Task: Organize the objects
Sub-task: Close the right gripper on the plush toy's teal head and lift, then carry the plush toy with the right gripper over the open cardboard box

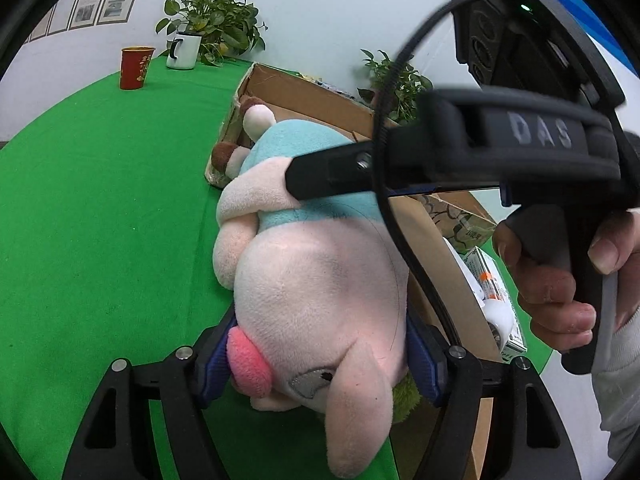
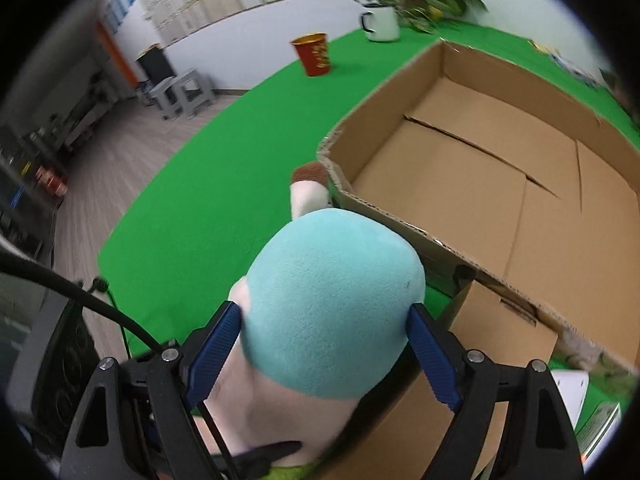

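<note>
A pink plush pig point(image 1: 316, 276) in a light blue shirt hangs above the green table. My left gripper point(image 1: 320, 356) is shut on its head, blue pads on both sides. My right gripper point(image 2: 324, 352) is shut on its blue body point(image 2: 332, 312); its body also shows from the left wrist view point(image 1: 440, 148), held by a hand. An open, empty cardboard box point(image 2: 480, 184) lies just beyond the pig's brown-tipped feet point(image 2: 310, 184).
A red cup point(image 1: 136, 68) and a white mug point(image 1: 184, 52) stand by a potted plant point(image 1: 216, 20) at the table's far edge. Small packets and a white object point(image 1: 488, 284) lie near the box flap. The green cloth point(image 1: 100, 200) stretches left.
</note>
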Demonstrator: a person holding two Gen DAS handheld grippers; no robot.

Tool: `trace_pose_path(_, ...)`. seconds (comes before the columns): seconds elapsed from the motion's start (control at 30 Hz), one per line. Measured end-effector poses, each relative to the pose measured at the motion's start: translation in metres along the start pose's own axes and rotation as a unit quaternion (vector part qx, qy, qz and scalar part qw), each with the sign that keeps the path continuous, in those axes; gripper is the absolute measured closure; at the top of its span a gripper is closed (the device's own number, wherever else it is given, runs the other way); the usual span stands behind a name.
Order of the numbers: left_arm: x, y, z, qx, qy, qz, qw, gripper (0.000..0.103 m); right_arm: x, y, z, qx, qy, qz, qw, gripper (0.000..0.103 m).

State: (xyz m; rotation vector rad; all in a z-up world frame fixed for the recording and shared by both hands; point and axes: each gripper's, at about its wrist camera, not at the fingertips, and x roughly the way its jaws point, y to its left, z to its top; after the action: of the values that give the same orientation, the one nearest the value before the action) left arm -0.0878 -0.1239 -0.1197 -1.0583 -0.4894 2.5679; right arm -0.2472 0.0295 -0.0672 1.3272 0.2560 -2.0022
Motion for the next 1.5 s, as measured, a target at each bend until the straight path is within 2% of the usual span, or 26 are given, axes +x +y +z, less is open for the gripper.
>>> trace_pose_path(0.13, 0.001, -0.001, 0.001, 0.0, -0.001, 0.006, 1.0, 0.033, 0.007, 0.001, 0.003, 0.028, 0.012, -0.019, 0.999, 0.015)
trace_pose_path(0.37, 0.003, -0.006, 0.005, 0.004, 0.004, 0.018, 0.9998, 0.034, 0.016, -0.005, 0.004, 0.063, 0.022, -0.019, 0.998, 0.009)
trace_pose_path(0.47, 0.002, -0.009, 0.006, 0.011, 0.005, 0.024, 0.9997, 0.035, 0.012, -0.002, 0.002, 0.057, 0.013, -0.025, 0.998, 0.013)
trace_pose_path(0.53, 0.001, -0.014, 0.006, 0.014, 0.003, 0.032, 0.9994, 0.037, 0.008, 0.001, -0.002, 0.057, 0.001, -0.026, 0.998, 0.021)
trace_pose_path(0.6, -0.003, -0.02, 0.007, 0.019, -0.001, 0.044, 0.9989, 0.038, 0.001, 0.004, -0.006, 0.058, -0.017, -0.022, 0.998, 0.028)
trace_pose_path(0.7, -0.018, -0.036, 0.007, 0.04, -0.018, 0.066, 0.9968, 0.039, -0.021, 0.011, -0.011, 0.051, -0.055, -0.013, 0.997, 0.031)
trace_pose_path(0.9, -0.058, -0.075, 0.026, 0.081, -0.067, 0.088, 0.9905, 0.039, -0.081, 0.024, 0.0, 0.035, -0.132, -0.006, 0.991, 0.032)
trace_pose_path(1.17, -0.107, -0.126, 0.075, 0.139, -0.137, 0.095, 0.9762, 0.039, -0.165, 0.028, 0.03, 0.013, -0.231, -0.012, 0.973, 0.033)
trace_pose_path(1.33, -0.128, -0.147, 0.104, 0.162, -0.167, 0.098, 0.9674, 0.039, -0.192, 0.024, 0.053, 0.008, -0.264, -0.009, 0.964, 0.032)
trace_pose_path(1.5, -0.145, -0.152, 0.126, 0.173, -0.179, 0.101, 0.9632, 0.039, -0.204, 0.019, 0.065, 0.008, -0.28, -0.005, 0.96, 0.032)
